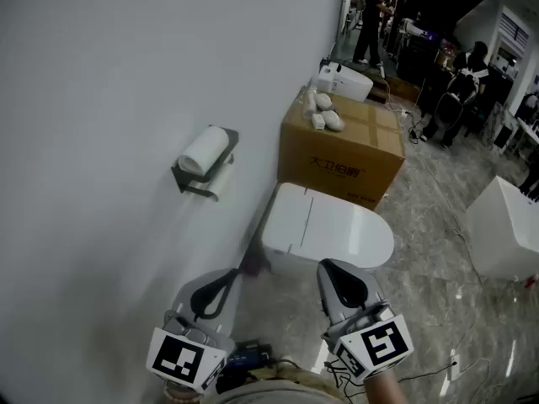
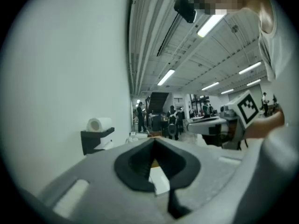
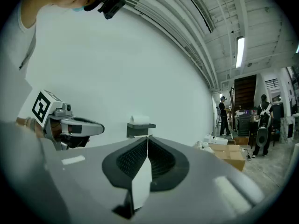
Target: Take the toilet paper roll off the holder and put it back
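Observation:
A white toilet paper roll [image 1: 205, 150] lies on top of a dark grey holder [image 1: 200, 179] fixed to the white wall. It also shows small in the left gripper view as the roll [image 2: 98, 123] and in the right gripper view as the roll [image 3: 139, 120] on the holder [image 3: 140, 130]. My left gripper [image 1: 229, 278] is held low, well short of the holder, jaws shut and empty. My right gripper [image 1: 334, 273] hangs beside it over the toilet, also shut with nothing in it. Both point level toward the wall area.
A white toilet [image 1: 324, 232] with its lid down stands below the holder. Behind it is a cardboard box [image 1: 344, 148] with white items on top. A white block [image 1: 505, 230] stands at right. Cables lie on the marble floor. People stand in the far background.

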Tool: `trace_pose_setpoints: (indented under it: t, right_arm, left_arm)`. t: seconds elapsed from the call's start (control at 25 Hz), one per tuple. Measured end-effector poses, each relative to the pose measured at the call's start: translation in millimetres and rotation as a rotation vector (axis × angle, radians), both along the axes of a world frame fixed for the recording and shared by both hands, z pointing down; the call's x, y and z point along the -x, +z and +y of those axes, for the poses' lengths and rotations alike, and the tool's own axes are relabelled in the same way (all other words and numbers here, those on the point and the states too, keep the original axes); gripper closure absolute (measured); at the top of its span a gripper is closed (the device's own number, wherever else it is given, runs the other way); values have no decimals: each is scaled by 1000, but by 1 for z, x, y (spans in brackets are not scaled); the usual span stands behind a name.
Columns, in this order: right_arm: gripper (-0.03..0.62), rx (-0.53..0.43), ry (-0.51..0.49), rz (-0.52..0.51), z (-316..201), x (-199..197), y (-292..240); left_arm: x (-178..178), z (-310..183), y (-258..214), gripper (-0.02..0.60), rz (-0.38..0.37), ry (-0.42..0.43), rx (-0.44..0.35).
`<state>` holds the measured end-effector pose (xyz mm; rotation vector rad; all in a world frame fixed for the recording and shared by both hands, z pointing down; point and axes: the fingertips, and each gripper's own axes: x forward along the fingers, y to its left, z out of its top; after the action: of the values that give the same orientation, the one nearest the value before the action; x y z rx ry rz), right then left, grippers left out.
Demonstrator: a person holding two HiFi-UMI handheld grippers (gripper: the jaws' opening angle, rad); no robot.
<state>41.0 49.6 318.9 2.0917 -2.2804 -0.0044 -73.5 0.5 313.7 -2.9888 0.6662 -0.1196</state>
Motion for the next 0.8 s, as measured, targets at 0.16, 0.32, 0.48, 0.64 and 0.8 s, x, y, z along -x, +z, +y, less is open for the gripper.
trace_pose_setpoints:
  t: [0.16, 0.32, 0.48, 0.64, 0.8]
  right_arm:
    - [586, 2, 3, -3, 1, -2, 0]
    - [586, 3, -4, 2, -2, -1, 3]
    - [586, 6, -8, -1, -6, 1, 5]
    - [586, -13, -11, -58, -6, 0, 3]
    - [582, -17, -13, -75, -7, 1, 2]
  left_arm:
    - [-2, 1, 0, 588, -4, 4, 0]
    - [-2, -1, 4, 588, -7, 5, 2]
    - [-2, -3, 6, 588, -7, 7, 8]
    - [-1, -4, 5, 588, 7, 4, 12]
    - [0, -7, 2, 520, 32, -4, 27]
